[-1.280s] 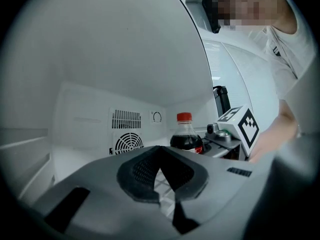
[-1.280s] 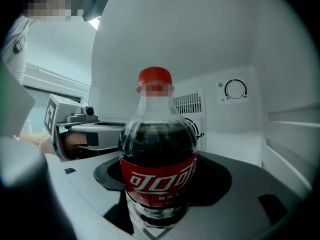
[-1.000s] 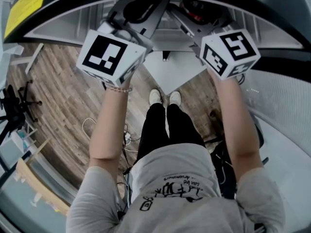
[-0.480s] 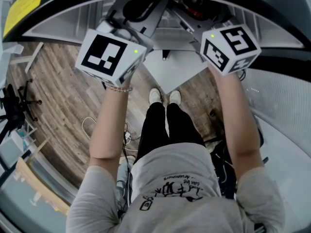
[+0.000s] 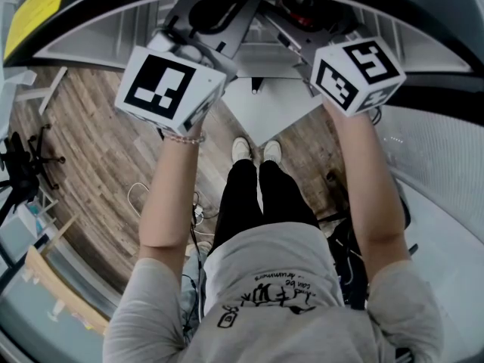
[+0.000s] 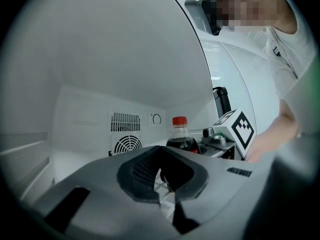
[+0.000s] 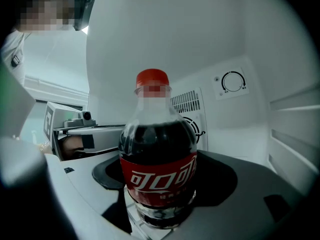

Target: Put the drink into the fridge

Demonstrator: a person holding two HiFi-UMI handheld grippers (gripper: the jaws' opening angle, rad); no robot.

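cola bottle (image 7: pixel 159 154) gripped inside the fridge (image 7: pixel 240 129)
left gripper (image 6: pixel 167 186) is in the white fridge too, jaws together on nothing, round fan grille (image 6: pixel 126 145) on the back wall beyond. to its right the bottle stands upright, right gripper (image 7: pixel 160 209) clamped around its lower body.

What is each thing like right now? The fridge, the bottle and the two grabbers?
Fridge: open, with both grippers inside.
Bottle: upright, red cap on, inside the fridge.
Right gripper: shut on the bottle.
Left gripper: shut, holding nothing.
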